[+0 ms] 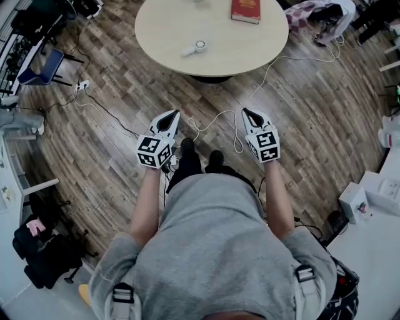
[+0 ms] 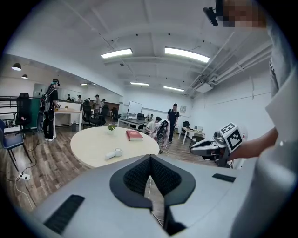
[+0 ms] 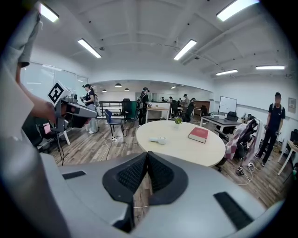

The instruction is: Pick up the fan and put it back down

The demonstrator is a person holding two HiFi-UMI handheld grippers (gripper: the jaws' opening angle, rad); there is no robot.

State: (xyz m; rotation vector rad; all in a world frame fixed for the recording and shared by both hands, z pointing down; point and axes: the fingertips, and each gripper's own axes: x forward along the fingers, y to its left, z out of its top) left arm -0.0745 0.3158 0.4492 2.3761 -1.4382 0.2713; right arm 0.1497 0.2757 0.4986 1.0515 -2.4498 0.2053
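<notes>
Fan (image 1: 194,49) lies on the round table (image 1: 169,25), likely light, rigid and a bit slick, best pinched across its slim handle, while left gripper (image 1: 174,114) and right gripper (image 1: 245,111) hang closed, empty, well short.

legible text: none | red book (image 1: 245,10) cover: print too small to read

Open office: pale desks (image 3: 157,110) and black swivel chairs (image 2: 98,116) mid-frame, white whiteboard (image 3: 228,105) at right, long ceiling strip lights (image 3: 186,49).
</notes>
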